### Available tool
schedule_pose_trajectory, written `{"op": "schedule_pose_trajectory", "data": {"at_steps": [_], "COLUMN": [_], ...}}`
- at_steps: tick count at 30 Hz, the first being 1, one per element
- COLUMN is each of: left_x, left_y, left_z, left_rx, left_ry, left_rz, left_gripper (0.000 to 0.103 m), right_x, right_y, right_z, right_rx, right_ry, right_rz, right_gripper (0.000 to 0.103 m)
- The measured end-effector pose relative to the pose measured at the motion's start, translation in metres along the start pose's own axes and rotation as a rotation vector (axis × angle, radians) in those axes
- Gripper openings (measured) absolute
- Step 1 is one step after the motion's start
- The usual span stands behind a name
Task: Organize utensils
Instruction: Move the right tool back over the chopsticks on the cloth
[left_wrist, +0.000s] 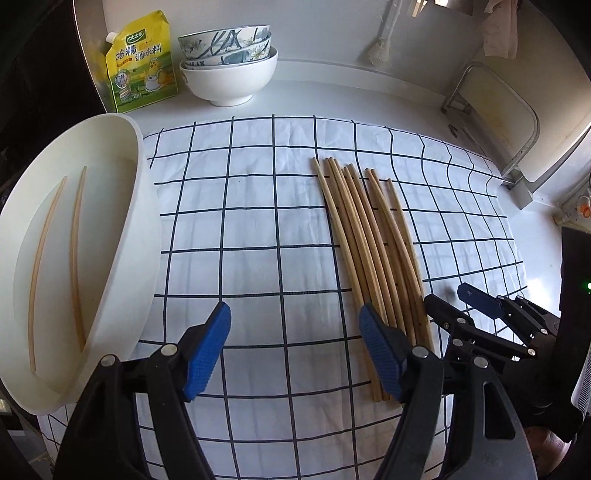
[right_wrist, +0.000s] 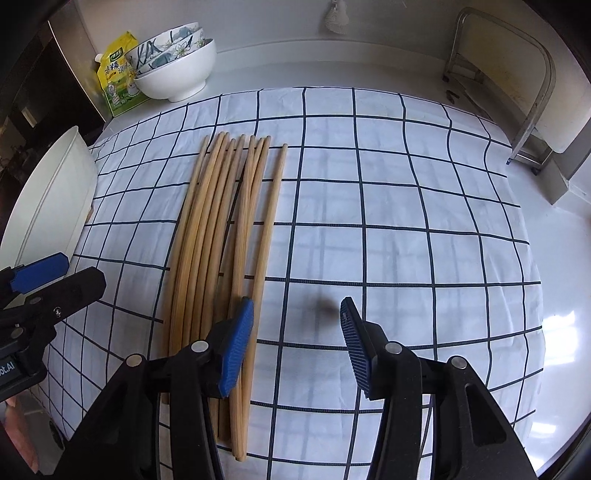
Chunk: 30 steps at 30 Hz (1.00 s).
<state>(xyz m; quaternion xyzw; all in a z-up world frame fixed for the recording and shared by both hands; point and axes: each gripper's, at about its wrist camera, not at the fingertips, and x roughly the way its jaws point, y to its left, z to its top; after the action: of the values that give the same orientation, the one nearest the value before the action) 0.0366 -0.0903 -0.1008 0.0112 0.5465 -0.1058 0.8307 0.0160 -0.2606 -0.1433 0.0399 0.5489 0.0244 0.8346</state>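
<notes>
Wooden chopsticks: most in loose bundle on checked cloth; two already in white tub at cloth's left edge. Judged early, bulk left to move. Left gripper wide, empty, beside bundle. Right gripper partly apart, empty, at bundle's right edge. White counter; stacked bowls, yellow seasoning pouch at back.

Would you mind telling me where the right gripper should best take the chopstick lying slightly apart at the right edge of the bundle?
Probably at its near, thicker half, coming from above with one finger on either side. This chopstick lies flat on the checked cloth, with bare cloth to its right.
</notes>
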Motion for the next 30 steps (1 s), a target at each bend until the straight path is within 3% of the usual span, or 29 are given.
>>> {"op": "schedule_pose_trajectory", "data": {"at_steps": [8, 30], "left_x": [0.005, 0.048], "left_y": [-0.001, -0.019], "left_z": [0.001, 0.009], "left_rx": [-0.005, -0.033], "left_ry": [-0.003, 0.037], "left_rz": [0.017, 0.032], "left_gripper": [0.071, 0.071], "right_x": [0.003, -0.003], "right_y": [0.006, -0.041], "right_z": [-0.003, -0.005], "right_rx": [-0.036, 0.036], "right_ry": [0.001, -0.042], "right_rz": [-0.017, -0.043], "right_gripper": [0.047, 0.047]}}
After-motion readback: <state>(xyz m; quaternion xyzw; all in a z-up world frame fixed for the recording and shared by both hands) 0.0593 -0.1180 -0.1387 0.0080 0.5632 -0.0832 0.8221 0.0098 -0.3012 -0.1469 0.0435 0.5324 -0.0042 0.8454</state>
